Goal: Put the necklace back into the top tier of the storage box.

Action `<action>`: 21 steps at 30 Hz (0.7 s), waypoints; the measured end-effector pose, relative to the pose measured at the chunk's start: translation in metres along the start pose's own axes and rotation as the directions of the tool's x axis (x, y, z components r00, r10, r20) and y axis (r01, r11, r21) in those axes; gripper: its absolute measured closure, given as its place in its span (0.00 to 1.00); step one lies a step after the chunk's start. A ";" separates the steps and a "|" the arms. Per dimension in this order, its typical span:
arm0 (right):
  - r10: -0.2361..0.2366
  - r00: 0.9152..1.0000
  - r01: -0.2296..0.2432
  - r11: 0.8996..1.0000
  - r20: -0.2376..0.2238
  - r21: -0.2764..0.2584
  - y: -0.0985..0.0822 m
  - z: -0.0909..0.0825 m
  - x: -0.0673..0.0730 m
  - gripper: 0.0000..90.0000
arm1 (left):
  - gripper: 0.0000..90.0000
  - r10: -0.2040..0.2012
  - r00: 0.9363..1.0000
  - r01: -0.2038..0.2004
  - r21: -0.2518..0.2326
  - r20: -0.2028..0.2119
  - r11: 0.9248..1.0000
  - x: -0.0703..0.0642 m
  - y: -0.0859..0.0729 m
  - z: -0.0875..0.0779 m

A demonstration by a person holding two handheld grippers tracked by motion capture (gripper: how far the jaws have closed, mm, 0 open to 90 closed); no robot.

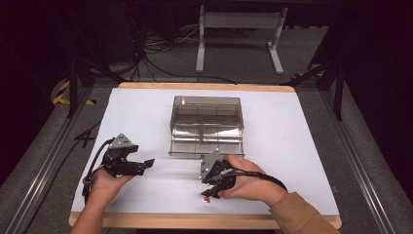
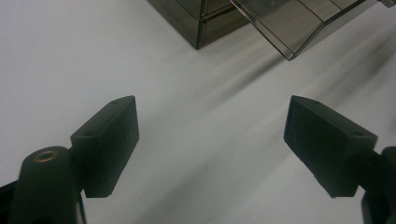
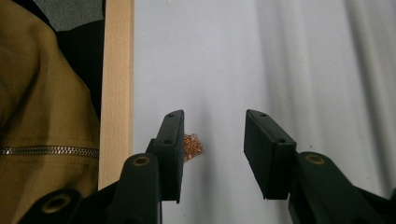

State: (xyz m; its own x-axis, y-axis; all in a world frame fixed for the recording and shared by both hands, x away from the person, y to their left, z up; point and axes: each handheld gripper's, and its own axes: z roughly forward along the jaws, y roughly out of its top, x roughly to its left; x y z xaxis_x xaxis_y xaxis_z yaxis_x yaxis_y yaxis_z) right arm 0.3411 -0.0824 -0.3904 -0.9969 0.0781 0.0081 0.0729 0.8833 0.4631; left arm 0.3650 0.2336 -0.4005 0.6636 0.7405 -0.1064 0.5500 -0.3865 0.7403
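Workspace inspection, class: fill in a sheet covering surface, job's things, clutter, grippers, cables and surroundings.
Surface: white sheet over a wood-edged table.
Job's things: smoky clear drawer box, its bottom drawer pulled out; small coppery chain lying against the inner face of one jaw.
Clutter: nothing seen.
Grippers: left gripper open over bare sheet; right gripper open, jaws astride the chain.
Cables: black cable trailing from the right gripper.
Surroundings: white desk frame, floor wiring.

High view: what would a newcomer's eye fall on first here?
The smoky clear drawer box at the table's middle, one drawer pulled out toward the person. Next, the tiny coppery chain near the table's front edge, lying between the right gripper's open jaws.
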 end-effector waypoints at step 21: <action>0.001 0.998 0.003 0.998 -0.060 0.064 -0.003 0.018 0.004 0.70 | 0.21 -0.001 1.000 0.001 0.005 0.003 1.000 0.000 0.000 0.000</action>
State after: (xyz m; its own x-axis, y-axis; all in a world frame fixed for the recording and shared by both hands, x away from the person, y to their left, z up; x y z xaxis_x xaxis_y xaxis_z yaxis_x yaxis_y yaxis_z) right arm 0.3375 -0.0766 -0.4076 -0.9968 0.0508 0.0615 0.0715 0.9115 0.4051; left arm 0.3653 0.2337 -0.4010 0.6643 0.7394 -0.1093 0.5534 -0.3882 0.7370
